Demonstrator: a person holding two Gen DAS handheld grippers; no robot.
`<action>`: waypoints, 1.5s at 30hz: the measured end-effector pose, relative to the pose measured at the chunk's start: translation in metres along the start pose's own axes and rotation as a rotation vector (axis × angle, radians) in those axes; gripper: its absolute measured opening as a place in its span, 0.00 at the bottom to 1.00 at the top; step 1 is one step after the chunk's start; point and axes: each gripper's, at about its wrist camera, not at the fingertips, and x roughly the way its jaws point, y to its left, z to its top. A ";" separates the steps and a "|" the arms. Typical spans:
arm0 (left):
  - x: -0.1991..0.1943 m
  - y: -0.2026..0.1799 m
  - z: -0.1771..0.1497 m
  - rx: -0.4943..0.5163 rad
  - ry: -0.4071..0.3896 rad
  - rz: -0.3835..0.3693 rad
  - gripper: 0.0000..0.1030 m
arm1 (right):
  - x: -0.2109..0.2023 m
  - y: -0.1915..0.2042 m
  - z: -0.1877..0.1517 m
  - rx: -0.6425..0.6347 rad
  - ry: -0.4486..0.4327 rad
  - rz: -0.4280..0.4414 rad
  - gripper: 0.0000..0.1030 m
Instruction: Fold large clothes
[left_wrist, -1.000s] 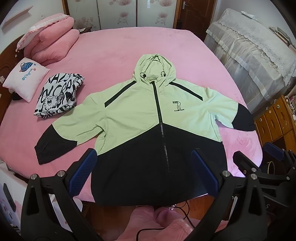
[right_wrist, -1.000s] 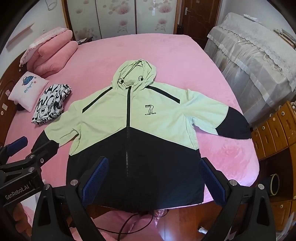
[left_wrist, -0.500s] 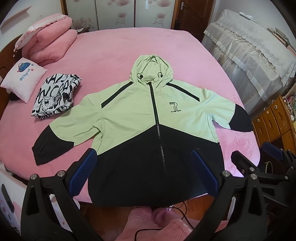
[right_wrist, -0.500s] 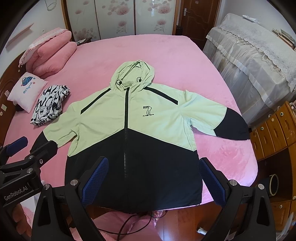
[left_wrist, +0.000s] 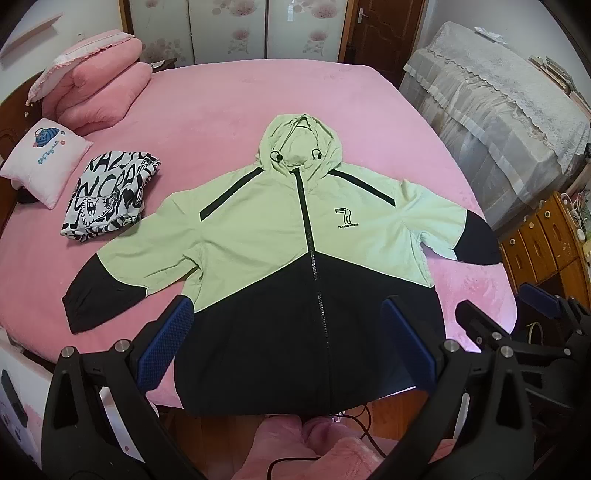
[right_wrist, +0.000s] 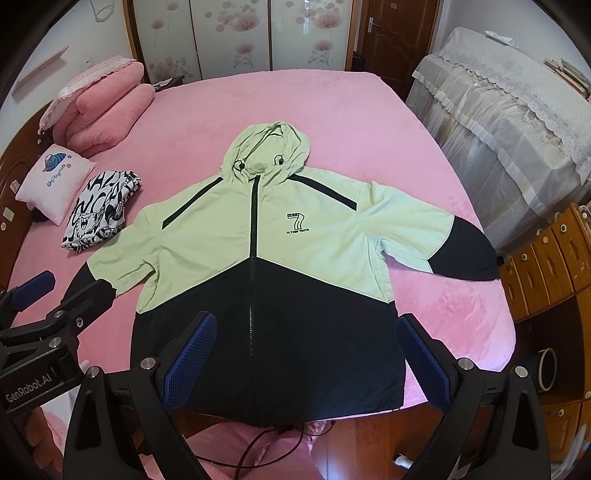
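Observation:
A light green and black hooded jacket (left_wrist: 295, 266) (right_wrist: 266, 258) lies flat, front up and zipped, on the pink bed (left_wrist: 229, 99) (right_wrist: 332, 110). Its sleeves spread to both sides and its hem hangs over the near bed edge. My left gripper (left_wrist: 284, 343) hovers open above the hem, holding nothing. My right gripper (right_wrist: 303, 354) is also open and empty above the black lower part. Each gripper shows in the other's view: the right gripper (left_wrist: 546, 306) at the right edge, the left gripper (right_wrist: 48, 291) at the left edge.
A folded black-and-white printed garment (left_wrist: 107, 199) lies left of the jacket, beside a white cushion (left_wrist: 44, 158) and pink pillows (left_wrist: 96, 88). A lace-covered piece of furniture (left_wrist: 498, 99) and wooden drawers (left_wrist: 546, 236) stand to the right. A dark cable (right_wrist: 266, 443) trails on the floor below.
Both grippers have drawn back and risen slightly, so the jacket sits a little farther up and the hem shows fully. The jacket has not moved. Both stay open.

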 end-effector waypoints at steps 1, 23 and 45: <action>0.000 0.000 0.000 0.003 -0.001 0.000 0.97 | 0.000 0.000 0.000 0.001 0.001 0.001 0.96; -0.021 -0.003 -0.022 -0.073 -0.003 0.054 0.97 | 0.000 -0.014 -0.017 -0.021 0.023 0.057 0.96; -0.019 0.078 -0.116 -0.534 0.166 0.205 0.97 | 0.089 -0.043 -0.044 0.062 0.364 0.203 0.96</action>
